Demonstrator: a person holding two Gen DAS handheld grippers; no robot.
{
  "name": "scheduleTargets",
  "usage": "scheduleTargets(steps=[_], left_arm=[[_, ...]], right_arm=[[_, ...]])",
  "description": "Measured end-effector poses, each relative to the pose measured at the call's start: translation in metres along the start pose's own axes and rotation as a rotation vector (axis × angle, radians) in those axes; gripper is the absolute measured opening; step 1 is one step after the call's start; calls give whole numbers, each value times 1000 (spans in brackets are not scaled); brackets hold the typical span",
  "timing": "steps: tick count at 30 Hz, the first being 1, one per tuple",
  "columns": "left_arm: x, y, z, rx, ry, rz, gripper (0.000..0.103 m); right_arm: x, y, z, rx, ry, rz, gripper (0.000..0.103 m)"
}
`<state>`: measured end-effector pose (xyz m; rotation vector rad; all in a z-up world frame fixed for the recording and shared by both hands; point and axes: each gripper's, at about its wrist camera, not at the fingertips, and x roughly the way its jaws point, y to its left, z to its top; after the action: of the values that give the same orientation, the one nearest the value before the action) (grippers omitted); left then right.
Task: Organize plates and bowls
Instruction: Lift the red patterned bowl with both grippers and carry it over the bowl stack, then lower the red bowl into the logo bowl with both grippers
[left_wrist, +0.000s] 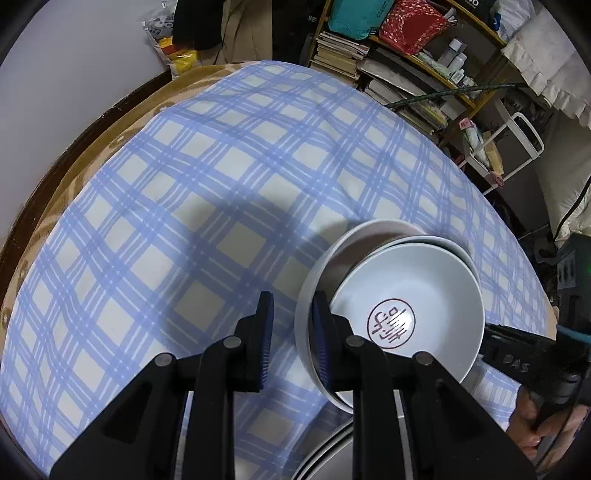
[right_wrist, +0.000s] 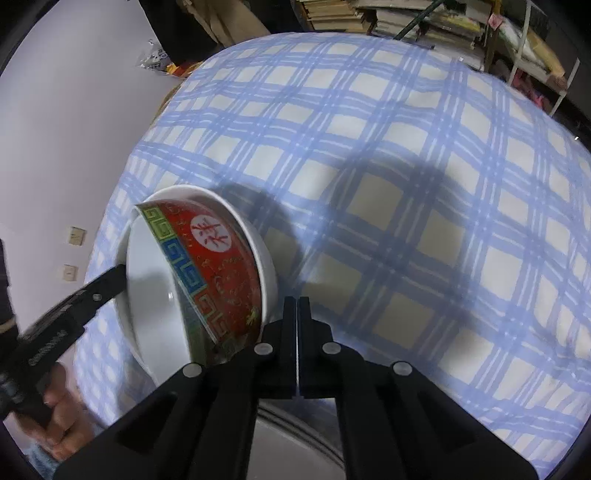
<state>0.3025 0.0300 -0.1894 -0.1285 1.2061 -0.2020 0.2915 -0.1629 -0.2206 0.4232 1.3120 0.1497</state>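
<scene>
Bowls, two nested: red-patterned bowl (right_wrist: 218, 269) sits inside a plain white bowl (right_wrist: 269, 273), both tipped on edge above the blue-check tablecloth (right_wrist: 406, 184). From the left wrist cam I see the inner bowl's white inside w/ a red round stamp (left_wrist: 391, 324) on its floor; from the right wrist cam its outside shows red w/ a green/blue key band and a white medallion.

L gripper (left_wrist: 291, 332): jaws stand narrowly apart, straddling the near rim of the stack. Right pad (left_wrist: 321, 339) lies inside the white bowl's wall, left pad (left_wrist: 264, 339) is outside it. I see a visible gap betw left pad and the wall, so I can't confirm a firm pinch from this view. Right wrist cam shows this same gripper as a black arm reaching to the stack's left rim, w/ a hand (right_wrist: 62, 417) on its handle.

R gripper (right_wrist: 297, 328): jaws fully together, nothing betw them. It sits just beside the stack's lower right edge; contact w/ the bowls not clear. In the left cam it appears at the stack's right edge (left_wrist: 517, 354).

Rims of grey-white plates (left_wrist: 325, 454) show below the grippers at bottom edge, partly hidden. Cluttered bookshelf (left_wrist: 369, 55) stands beyond the table.
</scene>
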Motion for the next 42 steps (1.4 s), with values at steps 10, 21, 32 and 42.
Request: scheduleTargets(steps=[10, 21, 32, 42], left_arm=[[0, 6, 0, -32, 16, -37, 22], [2, 9, -1, -40, 27, -32, 22], [2, -2, -1, 2, 30, 25, 19], [-3, -9, 3, 51, 4, 55, 18]], right_arm=[[-30, -4, 2, -21, -29, 75, 15], [-23, -3, 2, 13, -18, 90, 15], [-19, 8, 12, 5, -13, 69, 5], [-17, 1, 8, 64, 22, 90, 5]])
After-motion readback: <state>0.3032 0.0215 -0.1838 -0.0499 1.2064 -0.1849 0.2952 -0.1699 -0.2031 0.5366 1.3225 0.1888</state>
